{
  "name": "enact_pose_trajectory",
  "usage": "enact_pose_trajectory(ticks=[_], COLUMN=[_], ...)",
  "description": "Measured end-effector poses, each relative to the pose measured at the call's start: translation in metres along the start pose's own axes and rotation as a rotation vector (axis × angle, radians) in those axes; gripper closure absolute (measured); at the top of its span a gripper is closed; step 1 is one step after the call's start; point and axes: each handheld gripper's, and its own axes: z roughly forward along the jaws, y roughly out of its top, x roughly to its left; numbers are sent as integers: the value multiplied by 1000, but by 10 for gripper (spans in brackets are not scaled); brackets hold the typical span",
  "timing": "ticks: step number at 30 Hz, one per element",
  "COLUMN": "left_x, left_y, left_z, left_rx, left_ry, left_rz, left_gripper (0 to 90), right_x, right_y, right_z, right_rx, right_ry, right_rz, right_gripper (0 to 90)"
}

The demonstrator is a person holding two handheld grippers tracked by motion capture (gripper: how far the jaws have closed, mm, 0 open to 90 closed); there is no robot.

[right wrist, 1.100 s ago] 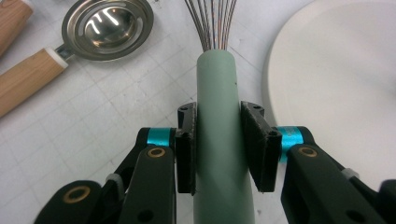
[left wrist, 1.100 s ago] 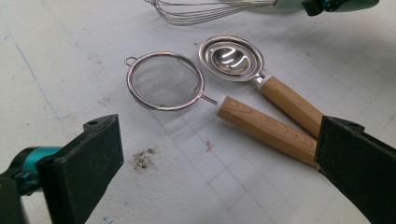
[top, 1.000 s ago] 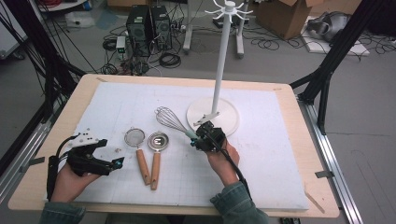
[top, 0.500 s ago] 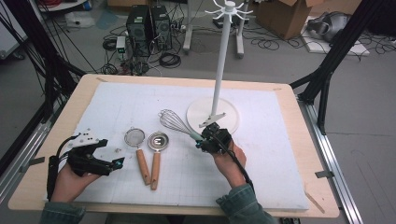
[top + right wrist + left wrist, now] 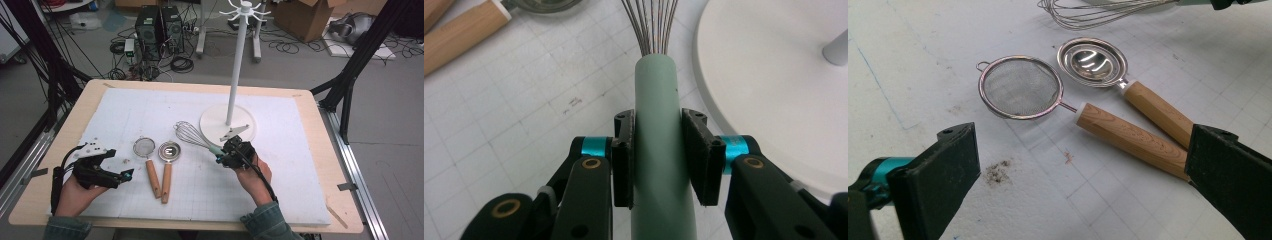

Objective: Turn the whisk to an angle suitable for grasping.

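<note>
Now | whisk (image 5: pixel 659 150): 1 (gripped) | wooden-handled strainers (image 5: pixel 1020 87): 2

You have on the mat one whisk (image 5: pixel 192 136), one mesh strainer (image 5: pixel 144 148), one small steel scoop (image 5: pixel 169 151), one white hook stand (image 5: pixel 235 75), and two grippers, left (image 5: pixel 126 175) and right (image 5: pixel 218 158).

A pale wooden table (image 5: pixel 320 150) carries a white gridded mat (image 5: pixel 150 107). Beyond its far edge lies a grey floor (image 5: pixel 300 70) strewn with black cables (image 5: pixel 182 64). Two dark computer towers (image 5: pixel 160 27) stand at the far left, a cardboard box (image 5: pixel 305 15) at the far right. Black frame struts (image 5: pixel 360 55) slant down on the right, and more rise on the left. The light is even.
</note>
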Motion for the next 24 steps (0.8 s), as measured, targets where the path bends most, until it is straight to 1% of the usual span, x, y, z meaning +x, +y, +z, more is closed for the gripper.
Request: enact_pose_trajectory(ticks=[5,12,18,22,24], left_x=[0,-1,-1,-1,-2], left_y=[0,0,0,0,0], left_z=[0,2,1,2,2], left_rx=[1,5,3,5,4], left_ry=[-1,-4,-4,-8,-9], left_rz=[1,5,6,9,12], left_gripper=[18,18,18,18,18], right_x=[0,-2,-3,-5,-7], right_y=[-6,-14,-20,-24,-26], right_z=[-3,-7,-9,-12,-14], right_rx=[10,17,15,14,6], right_ry=[0,5,7,19,36], right_rz=[-9,-7,-25,-31,-36], right_gripper=[680,680,680,680,680])
